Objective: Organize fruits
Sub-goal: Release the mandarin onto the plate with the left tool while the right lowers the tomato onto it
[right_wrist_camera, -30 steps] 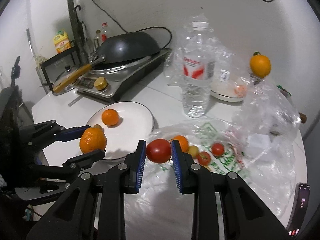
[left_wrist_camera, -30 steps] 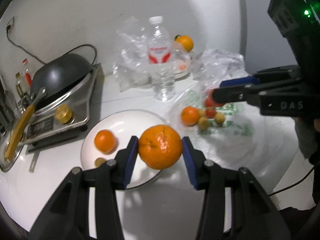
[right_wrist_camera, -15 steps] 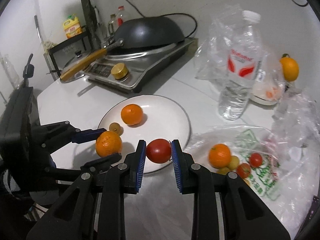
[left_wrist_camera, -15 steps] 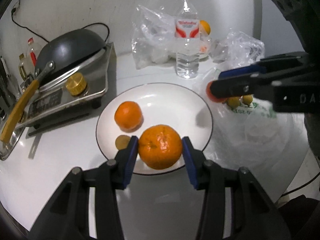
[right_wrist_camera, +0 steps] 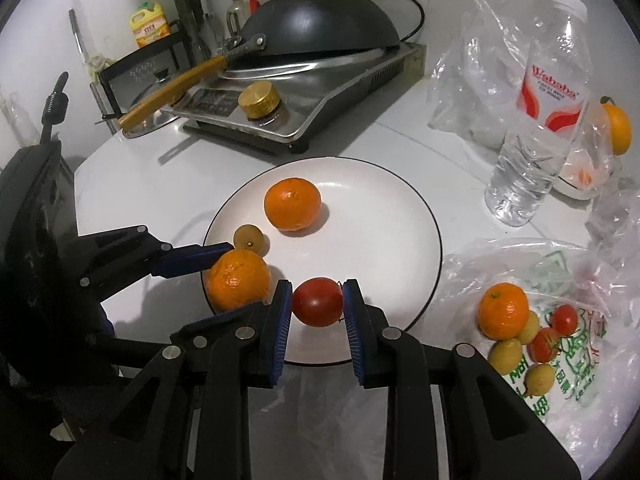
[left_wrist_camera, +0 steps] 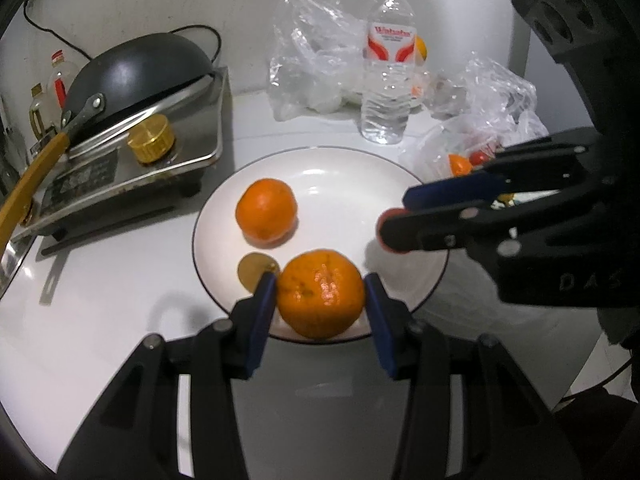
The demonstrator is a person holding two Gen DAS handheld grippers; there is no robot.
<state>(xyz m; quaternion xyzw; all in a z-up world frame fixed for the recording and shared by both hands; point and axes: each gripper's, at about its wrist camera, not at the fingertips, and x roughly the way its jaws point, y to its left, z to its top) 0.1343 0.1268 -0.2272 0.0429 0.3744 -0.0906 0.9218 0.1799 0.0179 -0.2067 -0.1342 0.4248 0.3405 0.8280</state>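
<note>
My left gripper [left_wrist_camera: 320, 296] is shut on a large orange [left_wrist_camera: 321, 293], held over the near rim of the white plate [left_wrist_camera: 344, 176]. In the right wrist view that orange [right_wrist_camera: 239, 280] sits at the plate's [right_wrist_camera: 384, 216] left edge. My right gripper [right_wrist_camera: 316, 304] is shut on a red tomato [right_wrist_camera: 318, 302] over the plate's front part. In the left wrist view only the tomato's edge [left_wrist_camera: 390, 213] shows past the right gripper's fingers. On the plate lie a smaller orange [right_wrist_camera: 293, 204] and a small yellowish fruit [right_wrist_camera: 248, 237].
A plastic bag [right_wrist_camera: 568, 344] at the right holds an orange [right_wrist_camera: 503, 311], small tomatoes and yellowish fruits. A water bottle [right_wrist_camera: 538, 120] stands behind it. A wok on a stove [right_wrist_camera: 312, 92] is at the back left. Another orange [right_wrist_camera: 618, 130] lies at the far right.
Both grippers have moved from the bag side toward the plate and come lower, each still holding its fruit. The plate now looks larger and more central in both views.
</note>
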